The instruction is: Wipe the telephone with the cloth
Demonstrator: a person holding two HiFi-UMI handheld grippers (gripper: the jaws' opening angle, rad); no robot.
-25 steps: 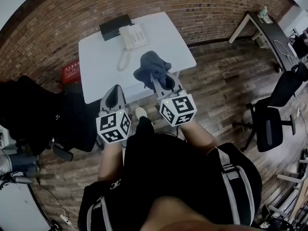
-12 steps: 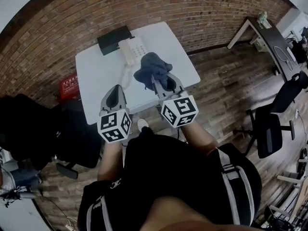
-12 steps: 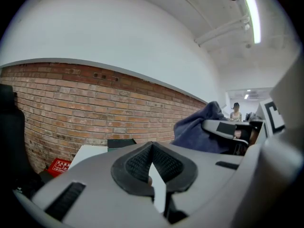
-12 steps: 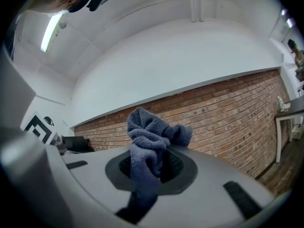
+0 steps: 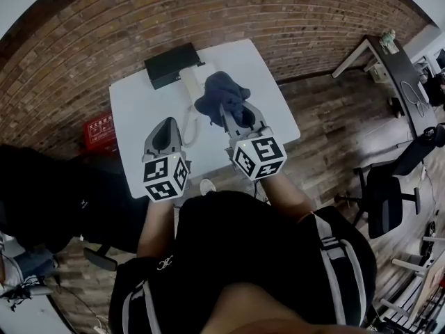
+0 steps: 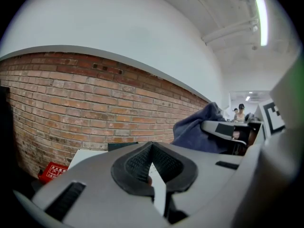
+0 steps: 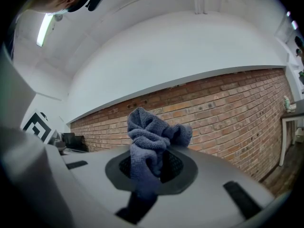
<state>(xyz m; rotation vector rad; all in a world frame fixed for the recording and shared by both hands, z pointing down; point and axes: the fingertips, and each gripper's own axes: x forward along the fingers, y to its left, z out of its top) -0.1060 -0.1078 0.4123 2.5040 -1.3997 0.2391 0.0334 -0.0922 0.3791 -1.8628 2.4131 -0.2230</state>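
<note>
While right gripper (image 5: 231,111) hovers: jaws pinched on crumpled dark blue cloth (image 5: 221,91)
Left gripper (image 5: 167,129): jaws together, empty
White telephone (image 5: 188,82): upper centre, seemingly partly behind cloth
Wipe: lower cloth flat, light strokes

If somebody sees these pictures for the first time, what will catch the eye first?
The blue cloth, bunched up and clamped in the right gripper, draws the eye first; in the head view it covers part of the telephone on the white table. The left gripper beside it is shut and holds nothing. A red brick wall runs behind the table.
</note>
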